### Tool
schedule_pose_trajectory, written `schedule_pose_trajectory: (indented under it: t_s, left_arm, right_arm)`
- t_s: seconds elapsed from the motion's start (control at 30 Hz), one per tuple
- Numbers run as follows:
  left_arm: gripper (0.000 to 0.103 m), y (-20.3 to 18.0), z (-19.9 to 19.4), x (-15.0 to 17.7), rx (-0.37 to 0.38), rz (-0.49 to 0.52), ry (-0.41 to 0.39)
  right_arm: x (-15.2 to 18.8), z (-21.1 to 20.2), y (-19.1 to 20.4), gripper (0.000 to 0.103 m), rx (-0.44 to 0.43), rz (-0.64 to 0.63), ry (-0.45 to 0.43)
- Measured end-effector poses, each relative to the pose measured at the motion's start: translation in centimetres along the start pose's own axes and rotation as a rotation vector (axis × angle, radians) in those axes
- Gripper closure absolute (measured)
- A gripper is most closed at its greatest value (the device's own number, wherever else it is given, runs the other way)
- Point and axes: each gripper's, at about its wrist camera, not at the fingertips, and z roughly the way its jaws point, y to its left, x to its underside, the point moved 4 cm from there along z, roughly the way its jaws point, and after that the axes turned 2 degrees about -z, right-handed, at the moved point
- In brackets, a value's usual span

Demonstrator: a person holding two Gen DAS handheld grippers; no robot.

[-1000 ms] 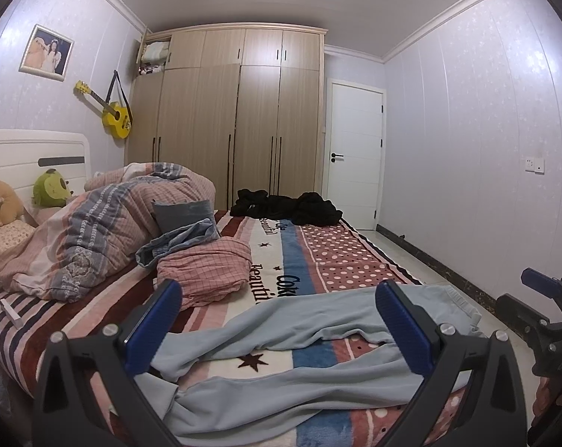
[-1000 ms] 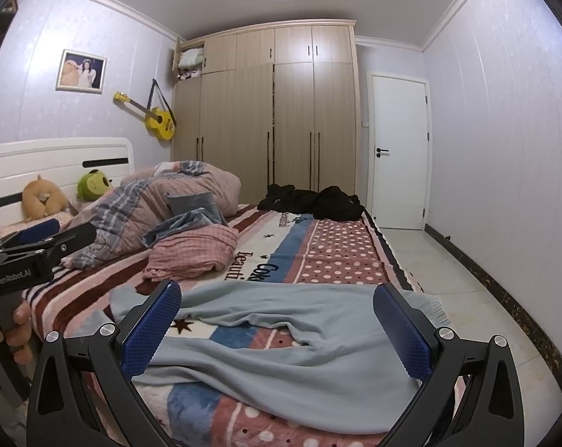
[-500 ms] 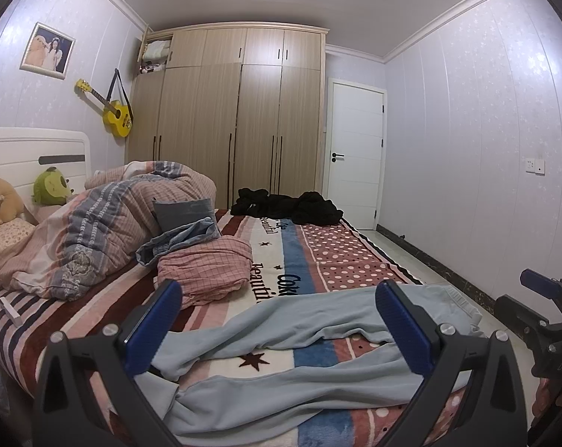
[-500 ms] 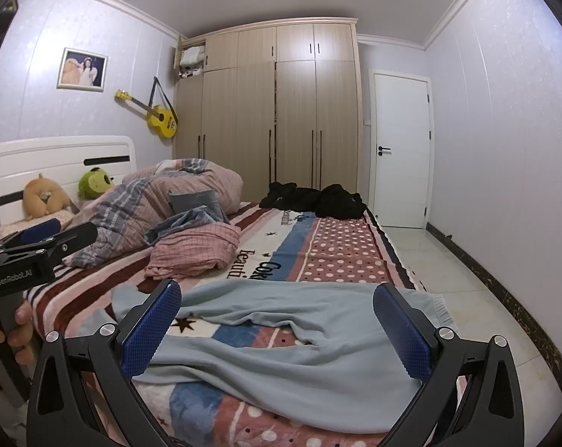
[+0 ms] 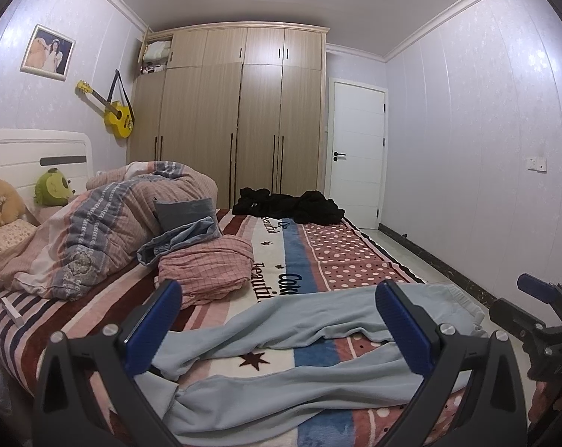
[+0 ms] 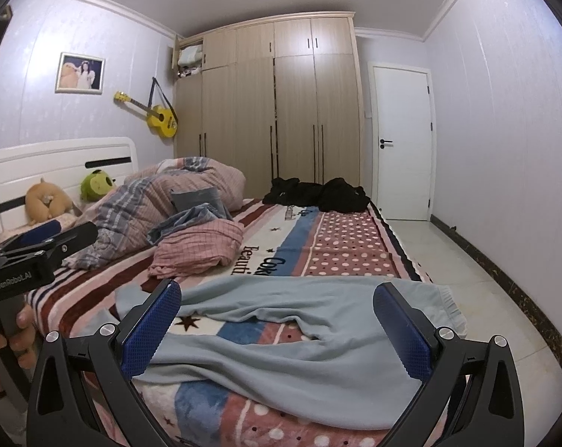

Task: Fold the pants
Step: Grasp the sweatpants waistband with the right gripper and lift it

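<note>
Filling the far wall, a tall wooden wardrobe (image 5: 240,119) looks over a bed (image 6: 355,246) whose striped and dotted blanket is partly covered by a bunched quilt (image 5: 106,223). Pale blue pants (image 6: 288,346) lie unfolded across the near end of the blanket, waistband toward the floor side, one leg trailing toward the headboard, the two legs apart with a star-printed strip of blanket between them.

Little separates this moment from the views a second before: both cameras have crept very slightly, and the pants have not shifted.

Poised above the near leg, the left gripper (image 5: 277,324) has its blue-padded fingers spread wide with nothing between them; no pad visibly touches cloth. Likewise, the right gripper (image 6: 277,327) stands fully apart over the waist and seat of the pants, empty. In the right wrist view the left tool appears at the left edge, held in a bare hand (image 6: 5,339), its black body marked "GenRobot.AI".

Folded pink checked fabric (image 5: 206,268) rests beside the quilt, with a crumpled denim piece (image 5: 176,238) and a grey cushion (image 5: 184,214) behind it. A heap of black clothing (image 5: 288,206) sits at the far end near the white door (image 5: 355,152). Blanket lettering reads partly "Beauti" and "Coke". A yellow guitar (image 5: 113,111), a framed photo (image 5: 48,52) and two plush toys (image 5: 53,186) complete the headboard side.
</note>
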Motion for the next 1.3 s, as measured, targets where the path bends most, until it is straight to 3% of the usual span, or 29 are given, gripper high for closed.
schedule_pose_trajectory:
  t_s: [0.2,0.47,0.53,0.67,0.73,0.8,1.0,1.1,1.17,1.2,1.23,1.3]
  left_arm:
    - [0.001,-1.7,1.4,0.4,-0.008,0.005,0.014]
    - [0.001,-5.6,5.7,2.6,0.022,0.044,0.082]
    - [0.001,-6.4,6.8,3.6,0.031,0.05,0.094]
    - [0.001,-7.8,9.0,5.2,0.081,0.042,0.137]
    - [0.001,-8.2,9.9,5.8,0.099,0.039,0.153]
    - [0.001,-8.5,10.6,6.2,0.103,0.045,0.163]
    - [0.001,-9.1,12.1,6.9,0.099,0.06,0.177]
    - [0.001,-8.5,12.3,7.1,0.101,0.04,0.187]
    - [0.001,-7.8,12.4,7.1,0.095,0.027,0.186]
    - [0.001,-7.4,12.4,7.0,0.09,0.02,0.185]
    - [0.001,-7.0,12.4,7.0,0.087,0.016,0.185]
    - [0.001,-6.1,12.4,7.0,0.082,0.007,0.186]
  right_arm:
    - [0.9,0.3,-2.5,0.001,0.044,-0.003,0.008]
    - [5.3,2.6,-8.1,0.001,0.105,0.072,0.084]
    - [7.0,3.3,-9.9,0.013,0.139,0.097,0.111]
    - [10.5,4.8,-13.5,0.025,0.239,0.143,0.173]
    - [12.3,5.4,-15.7,0.04,0.291,0.181,0.203]
    - [13.4,5.8,-17.0,0.047,0.332,0.205,0.226]
    - [14.7,8.4,-18.8,0.049,0.348,0.2,0.258]
    - [14.3,9.9,-19.3,0.072,0.422,0.172,0.261]
    - [14.3,10.3,-20.1,0.077,0.49,0.161,0.277]
    - [14.4,10.2,-20.8,0.084,0.506,0.175,0.276]
    - [14.4,9.8,-21.6,0.101,0.526,0.205,0.272]
    - [14.6,8.7,-22.9,0.101,0.594,0.24,0.264]
